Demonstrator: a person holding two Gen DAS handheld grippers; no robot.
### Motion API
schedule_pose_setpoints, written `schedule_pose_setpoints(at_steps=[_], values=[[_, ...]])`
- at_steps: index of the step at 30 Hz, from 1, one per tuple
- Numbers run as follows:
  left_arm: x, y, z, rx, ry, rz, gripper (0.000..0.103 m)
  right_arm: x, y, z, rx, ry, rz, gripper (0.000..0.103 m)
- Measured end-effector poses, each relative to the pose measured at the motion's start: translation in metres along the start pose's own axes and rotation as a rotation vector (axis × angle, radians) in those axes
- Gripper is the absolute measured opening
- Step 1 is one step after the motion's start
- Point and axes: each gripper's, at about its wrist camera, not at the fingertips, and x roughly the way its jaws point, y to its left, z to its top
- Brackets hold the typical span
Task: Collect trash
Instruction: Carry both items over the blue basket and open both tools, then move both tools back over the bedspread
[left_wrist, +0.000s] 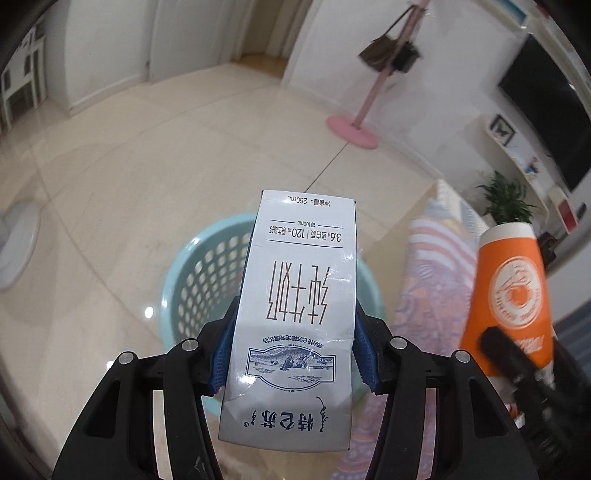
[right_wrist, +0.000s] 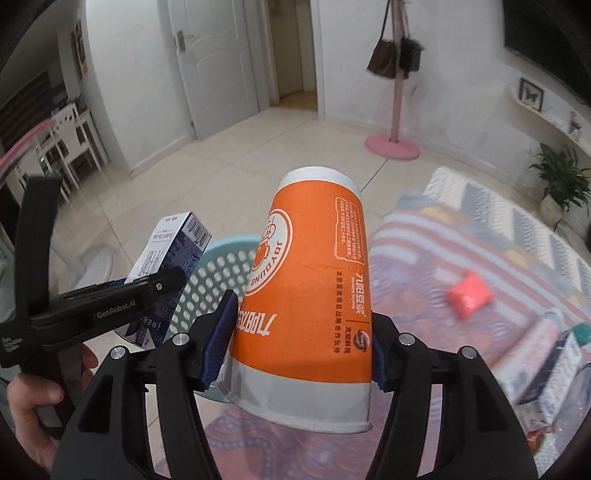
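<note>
In the left wrist view, the left gripper (left_wrist: 291, 354) has its jaws clamped on the long sides of a milk carton (left_wrist: 295, 314), which points forward from the jaws over the teal basket (left_wrist: 199, 280) on the floor. The carton looks light, thin-walled and glossy, so a mid-body hold across its narrow faces suits it; squeezing harder would likely dent it.

In the right wrist view, the right gripper (right_wrist: 299, 339) pinches an orange paper cup (right_wrist: 310, 295) near its rim end. It seems light and crushable. The basket (right_wrist: 218, 266) lies ahead-left of these jaws.
</note>
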Motion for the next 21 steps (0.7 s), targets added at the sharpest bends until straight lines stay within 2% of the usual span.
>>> schedule_pose_setpoints(at_steps=[4, 7, 12, 21], values=[[0.011, 0.011, 0.004, -0.025, 0.044, 0.019, 0.053, 0.029, 0.013, -0.007, -0.018, 0.062, 0.013, 0.059], [0.011, 0.018, 0.005, -0.046, 0.052, 0.023, 0.062, 0.039, 0.014, -0.011, -0.013, 0.08, 0.009, 0.059], [0.002, 0.02, 0.002, -0.046, 0.019, 0.017, 0.067, 0.04, 0.003, -0.01, 0.03, 0.084, 0.034, 0.063], [-0.012, -0.003, 0.002, -0.018, -0.039, -0.037, 0.067, 0.019, -0.021, -0.019, 0.059, 0.055, 0.025, 0.063]])
